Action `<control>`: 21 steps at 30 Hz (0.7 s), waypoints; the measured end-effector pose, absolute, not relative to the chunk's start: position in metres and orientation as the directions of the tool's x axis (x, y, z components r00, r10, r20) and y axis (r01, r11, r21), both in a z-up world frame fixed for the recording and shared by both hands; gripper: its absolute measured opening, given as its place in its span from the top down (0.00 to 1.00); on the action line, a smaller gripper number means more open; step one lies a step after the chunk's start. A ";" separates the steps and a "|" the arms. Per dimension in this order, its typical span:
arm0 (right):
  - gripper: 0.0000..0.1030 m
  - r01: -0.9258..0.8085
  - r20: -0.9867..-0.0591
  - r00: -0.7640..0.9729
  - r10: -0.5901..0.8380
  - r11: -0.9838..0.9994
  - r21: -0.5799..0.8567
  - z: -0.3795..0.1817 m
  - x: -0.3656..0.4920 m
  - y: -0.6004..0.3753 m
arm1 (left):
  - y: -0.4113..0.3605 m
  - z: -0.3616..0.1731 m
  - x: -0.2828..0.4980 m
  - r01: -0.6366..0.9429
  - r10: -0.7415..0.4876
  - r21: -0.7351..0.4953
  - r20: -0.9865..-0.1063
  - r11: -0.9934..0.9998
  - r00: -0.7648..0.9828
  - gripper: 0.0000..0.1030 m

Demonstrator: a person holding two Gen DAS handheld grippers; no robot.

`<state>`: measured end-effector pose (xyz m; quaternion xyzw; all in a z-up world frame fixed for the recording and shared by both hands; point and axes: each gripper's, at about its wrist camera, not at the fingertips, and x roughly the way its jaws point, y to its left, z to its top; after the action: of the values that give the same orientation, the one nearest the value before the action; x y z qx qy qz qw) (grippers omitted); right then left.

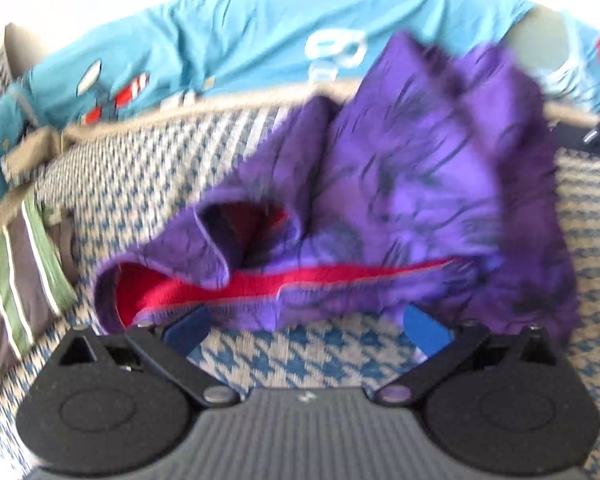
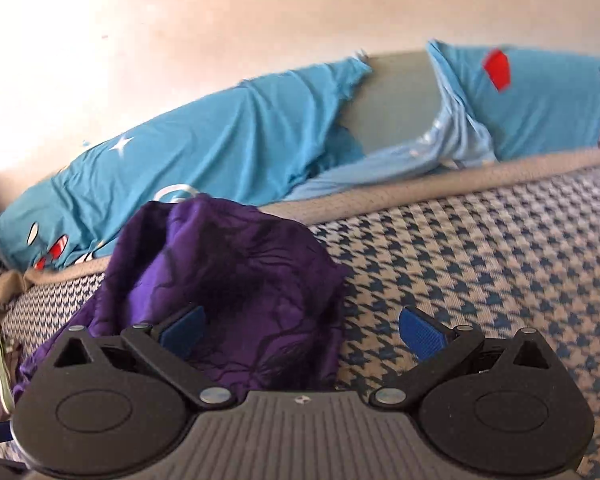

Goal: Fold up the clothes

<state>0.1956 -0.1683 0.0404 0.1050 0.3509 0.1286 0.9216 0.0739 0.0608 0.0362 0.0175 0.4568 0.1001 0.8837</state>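
purple garment (image 1: 420, 184): motion-blurred in the left wrist view, edges smeared
striped cloth (image 1: 16, 280): cut off by left edge
blue pillow (image 2: 540, 100): cut off at right edge

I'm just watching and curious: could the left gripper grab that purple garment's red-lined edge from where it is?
Probably yes. The left gripper is open, and the purple garment lies right ahead on the houndstooth mattress, its red lining facing the fingers. Nothing lies between them, though the picture is blurred.

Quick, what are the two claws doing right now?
Left claw: open, holding nothing, purple garment just beyond.
Right claw: open, holding nothing.
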 end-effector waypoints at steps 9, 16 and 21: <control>0.00 -0.072 -0.689 0.635 0.350 0.914 0.398 0.007 0.208 -0.176 | 0.086 0.068 0.089 -0.326 0.331 0.146 -0.700 0.934 0.633 0.00; 0.00 -0.125 -0.692 0.597 0.405 0.900 0.418 -0.012 0.210 -0.155 | 0.120 0.046 0.109 -0.473 0.450 0.197 -0.731 0.859 0.512 0.00; 0.00 -0.185 -0.631 0.619 0.467 0.868 0.461 -0.017 0.209 -0.145 | 0.130 0.022 0.116 -0.486 0.445 0.205 -0.775 0.850 0.450 0.00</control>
<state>0.2089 -0.1454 -0.0166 0.1787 0.3952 0.1850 0.8819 0.1158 0.1300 0.0222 -0.0230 0.4476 0.2733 0.8511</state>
